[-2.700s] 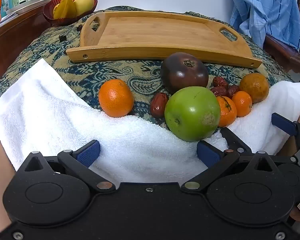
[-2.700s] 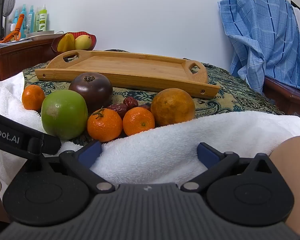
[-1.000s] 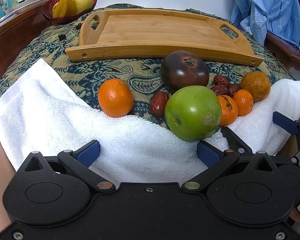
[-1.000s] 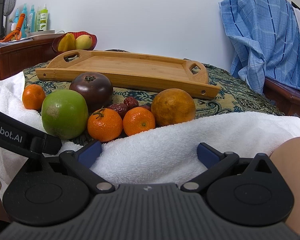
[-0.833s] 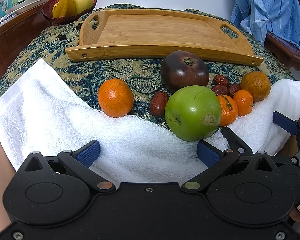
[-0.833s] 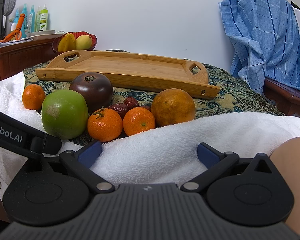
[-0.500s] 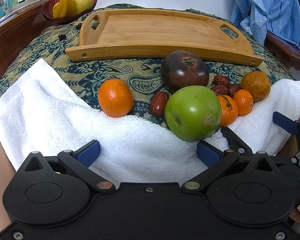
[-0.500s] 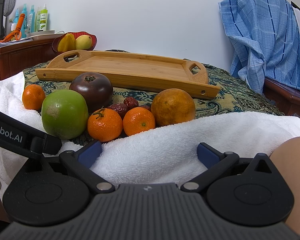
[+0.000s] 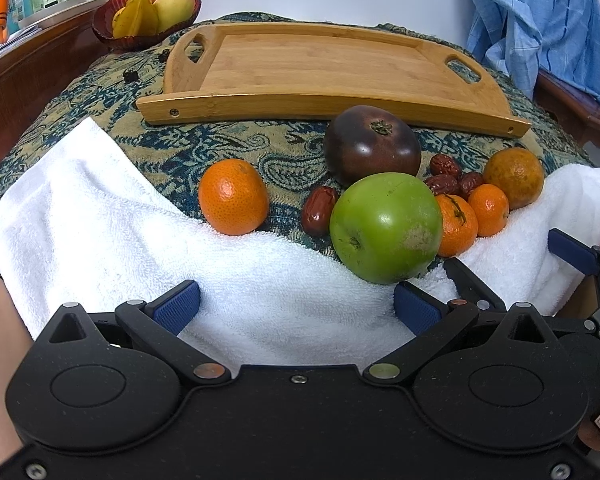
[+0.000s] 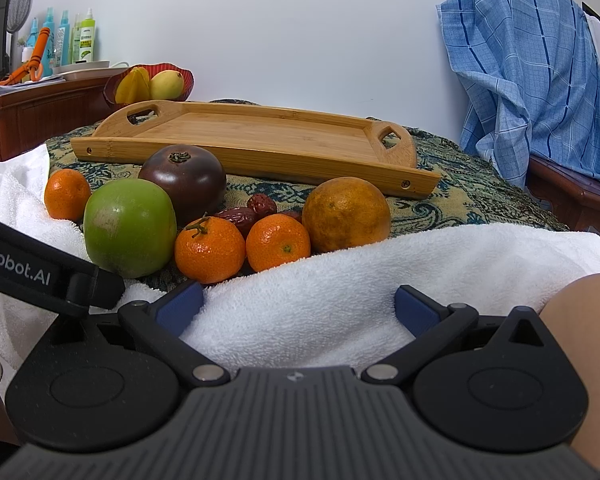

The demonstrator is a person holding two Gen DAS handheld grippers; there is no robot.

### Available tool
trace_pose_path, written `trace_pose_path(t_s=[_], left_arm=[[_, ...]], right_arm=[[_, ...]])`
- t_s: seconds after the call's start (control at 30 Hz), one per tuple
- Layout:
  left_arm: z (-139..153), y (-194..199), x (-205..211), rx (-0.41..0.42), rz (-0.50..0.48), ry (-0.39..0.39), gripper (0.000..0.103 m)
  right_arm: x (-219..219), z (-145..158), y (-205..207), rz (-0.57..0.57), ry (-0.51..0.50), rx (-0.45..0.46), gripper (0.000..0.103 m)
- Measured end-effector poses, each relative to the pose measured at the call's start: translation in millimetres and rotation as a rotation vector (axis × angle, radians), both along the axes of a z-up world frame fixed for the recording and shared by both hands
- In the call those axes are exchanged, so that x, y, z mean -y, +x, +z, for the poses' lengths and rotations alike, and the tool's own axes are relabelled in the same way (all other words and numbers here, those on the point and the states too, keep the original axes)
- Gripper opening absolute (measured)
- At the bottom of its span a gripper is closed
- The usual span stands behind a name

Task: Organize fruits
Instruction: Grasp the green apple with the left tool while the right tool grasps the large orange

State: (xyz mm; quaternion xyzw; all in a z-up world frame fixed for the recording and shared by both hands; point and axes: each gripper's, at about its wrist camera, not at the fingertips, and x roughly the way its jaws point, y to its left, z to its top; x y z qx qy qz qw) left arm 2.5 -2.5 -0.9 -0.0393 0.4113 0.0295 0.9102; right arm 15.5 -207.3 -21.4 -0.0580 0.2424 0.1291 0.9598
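Fruit lies on a patterned cloth in front of an empty bamboo tray [image 9: 324, 64] [image 10: 256, 132]. A green apple [image 9: 386, 227] [image 10: 130, 227] sits nearest, with a dark purple fruit [image 9: 372, 144] [image 10: 182, 180] behind it. One tangerine [image 9: 233, 197] [image 10: 67, 194] lies apart at the left. Two small tangerines [image 10: 240, 247], a dull orange [image 9: 514, 177] [image 10: 346, 214] and several red dates [image 9: 446, 178] cluster at the right. My left gripper [image 9: 296, 308] and my right gripper [image 10: 298, 306] both stand open over the white towel, short of the fruit, holding nothing.
A white towel [image 9: 100, 216] [image 10: 420, 272] covers the near edge. A red bowl of yellow fruit [image 9: 148, 14] stands on a wooden cabinet at the back left, beside bottles [image 10: 60, 40]. A blue checked cloth [image 10: 528, 68] hangs over furniture at the right.
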Motion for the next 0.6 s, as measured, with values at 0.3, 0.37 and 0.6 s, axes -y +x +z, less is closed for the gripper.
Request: trace_pose_path(t_s=[0.3,0.37,0.6], left_arm=[[6.2,-8.8,-3.7,0.039,0.014,-0.042,0.103],[8.9,-10.9,-4.2,0.05,0.014,-0.056,0.103],[29.9,-20.1,-7.2,0.154,-0.013,-0.102,0.103]], right_arm=[[3.4,0.3,2.8,-0.004,0.023,-0.011,0.103],[3.0,-0.8,1.6,-0.011,0.022,-0.003,0.103],[11.8,16.0,2.7,0.006,0.034,-0.018,0.103]])
